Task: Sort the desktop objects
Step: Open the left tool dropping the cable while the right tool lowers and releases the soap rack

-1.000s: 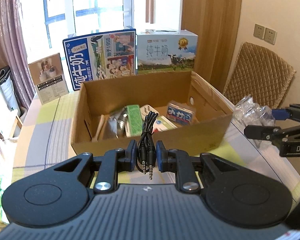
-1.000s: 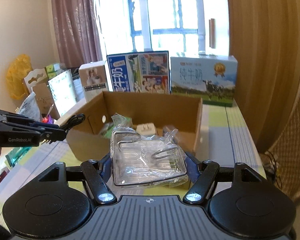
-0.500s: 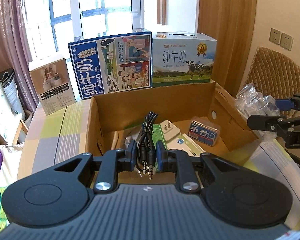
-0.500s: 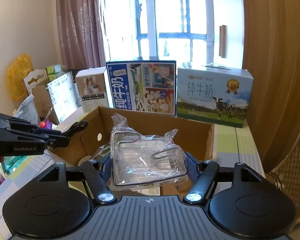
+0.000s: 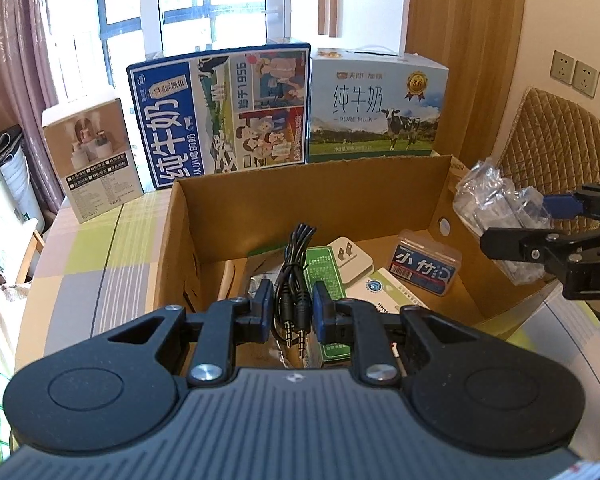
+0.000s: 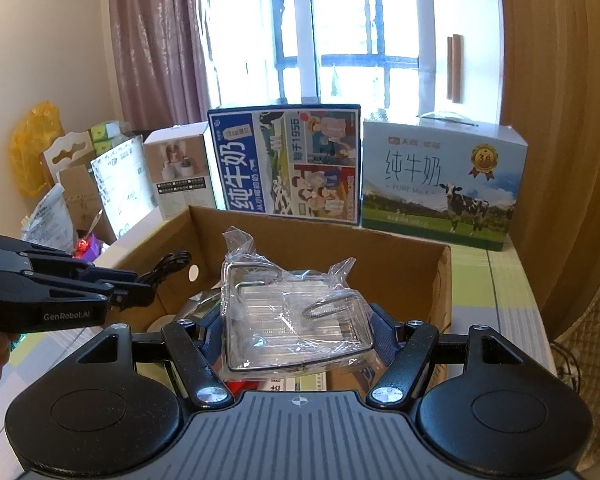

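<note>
L wrist view: left claw [image 5: 291, 312] clenched on a coiled black audio cable [image 5: 294, 276], its two jack plugs hanging down betw. the pads, held over the near side of the open cardboard box [image 5: 312, 184]. Inside the box: white plug adapter [image 5: 350, 258], green packet [image 5: 324, 276], small blue-label case [image 5: 424, 268]. Box sits on the desk [image 5: 100, 240] w/ checked cloth; two milk cartons [image 5: 228, 116] stand behind it at the desk's far edge. Right claw [image 5: 516, 224] at right, over the box's right wall, gripping a clear wrapped pkg [image 5: 488, 196].

R wrist view: right claw [image 6: 296, 336] clamped on the clear plastic-wrapped pkg [image 6: 292, 320] w/ metal wire parts inside, above the box [image 6: 380, 264] opening. Left claw [image 6: 140, 290] at left w/ cable [image 6: 172, 264] loop sticking out, over the box's left wall.
</note>
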